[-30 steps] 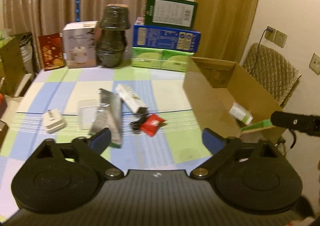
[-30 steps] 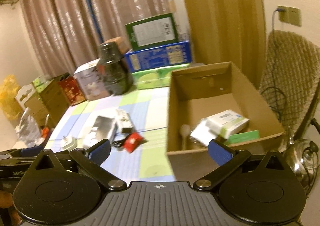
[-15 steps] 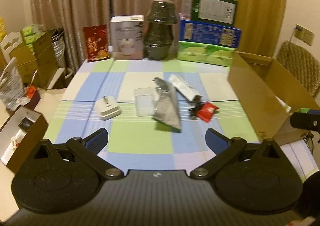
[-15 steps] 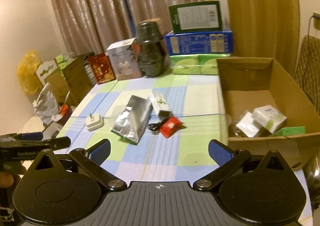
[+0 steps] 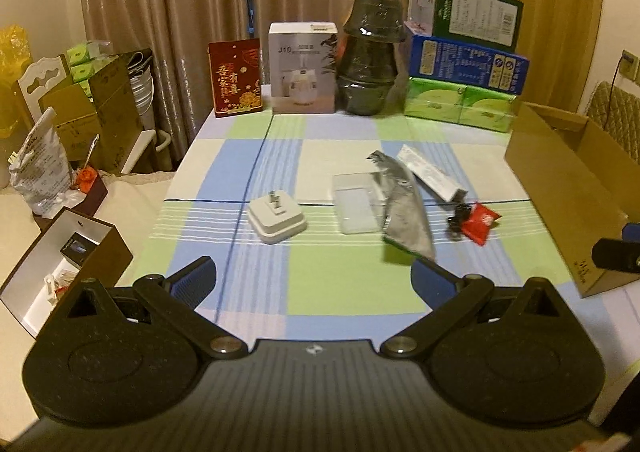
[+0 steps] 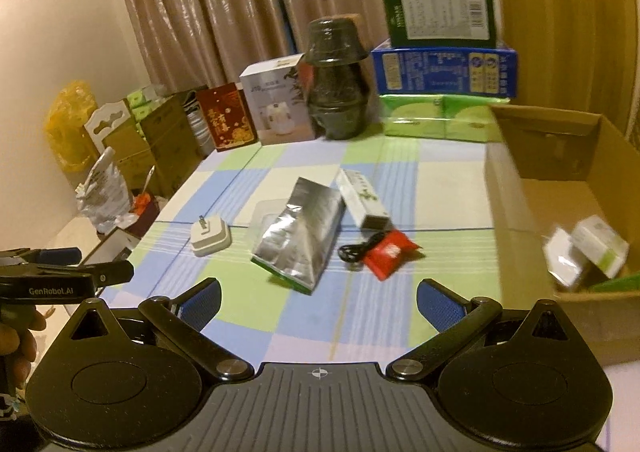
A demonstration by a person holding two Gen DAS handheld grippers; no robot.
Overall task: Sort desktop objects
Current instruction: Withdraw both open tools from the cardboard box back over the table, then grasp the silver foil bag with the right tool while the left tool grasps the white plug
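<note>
Left gripper (image 5: 312, 278) is wide open and holds nothing; the white plug (image 5: 277, 219) sits ahead of it on the checked cloth (image 5: 352, 288), a bit left, a smooth squarish block. Right gripper (image 6: 318, 298) is wide open and empty too; the crinkly silver pouch (image 6: 302, 234) lies straight ahead, long side pointing away, nearer this hand, with the cardboard box (image 6: 516, 212) to the right.

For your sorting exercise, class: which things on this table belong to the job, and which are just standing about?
Job: white plug adapter, clear plastic case, silver foil pouch, long white box, black cable, red packet, cardboard box.

Standing about: dark jar, stacked cartons, red gift box.
</note>
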